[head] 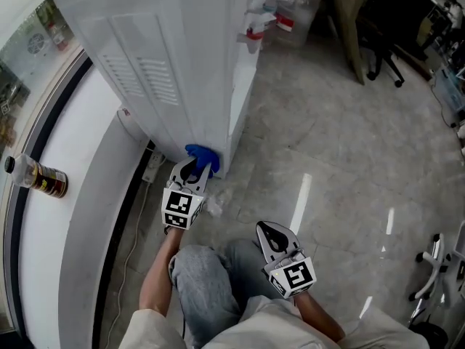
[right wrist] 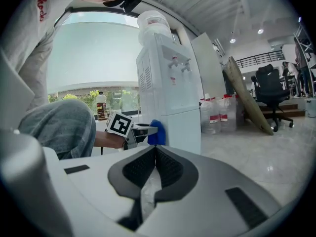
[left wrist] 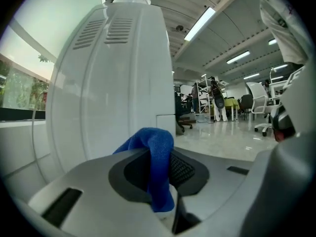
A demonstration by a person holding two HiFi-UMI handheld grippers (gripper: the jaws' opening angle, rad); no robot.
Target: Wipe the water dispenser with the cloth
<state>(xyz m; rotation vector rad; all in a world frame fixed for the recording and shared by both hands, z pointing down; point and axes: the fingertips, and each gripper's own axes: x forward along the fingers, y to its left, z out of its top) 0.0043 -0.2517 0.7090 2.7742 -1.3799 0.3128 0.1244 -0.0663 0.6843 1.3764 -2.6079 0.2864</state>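
One left gripper [head: 193, 169] low, clamping cloth [head: 203, 155] against water dispenser [head: 174, 57], right gripper [head: 273, 235] closed

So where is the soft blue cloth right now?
In the head view, the blue cloth is pinched in the left gripper, low down at the bottom corner of the tall white water dispenser.

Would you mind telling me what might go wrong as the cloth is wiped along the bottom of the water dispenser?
1. The left claw pinches only a narrow fold of the blue cloth; rubbing the lower corner of the water dispenser might drag it free.
2. What looks like a power strip lies on the floor beside that base; a stray or damp sweep could reach it.
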